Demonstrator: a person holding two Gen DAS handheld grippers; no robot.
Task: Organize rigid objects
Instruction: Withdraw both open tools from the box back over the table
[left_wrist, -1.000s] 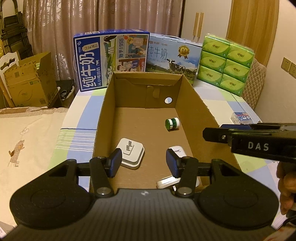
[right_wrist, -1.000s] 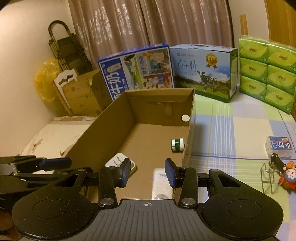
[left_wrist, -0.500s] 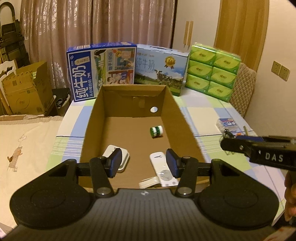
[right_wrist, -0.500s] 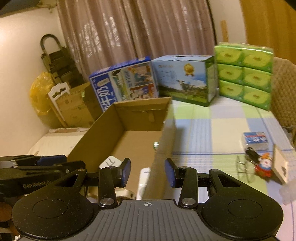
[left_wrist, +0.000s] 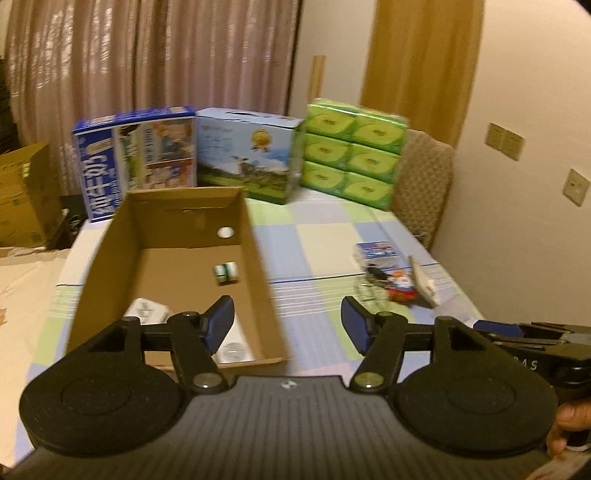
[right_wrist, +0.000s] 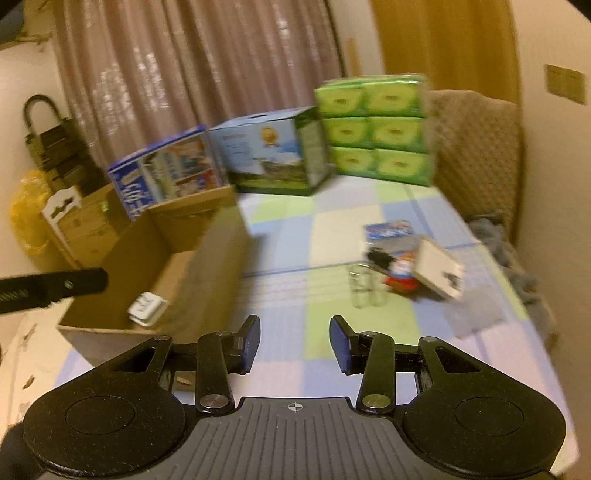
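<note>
The desk (left_wrist: 317, 236) under its checked cloth is carrying an open cardboard box (left_wrist: 258, 280). Inside that box a white plug adapter (left_wrist: 146, 310) is lying near its front end and a small green-and-white bottle (left_wrist: 226, 273) is lying farther back. To the right of the box, a small cluster of loose items (right_wrist: 402, 266) is sitting on the cloth. The left claw (left_wrist: 287, 326) is hanging over the box's right front corner, its jaws having just been opening, nothing between them. The right claw (right_wrist: 294, 345) is hovering right of the box, jaws narrowed to their closest, gripping nothing.
</note>
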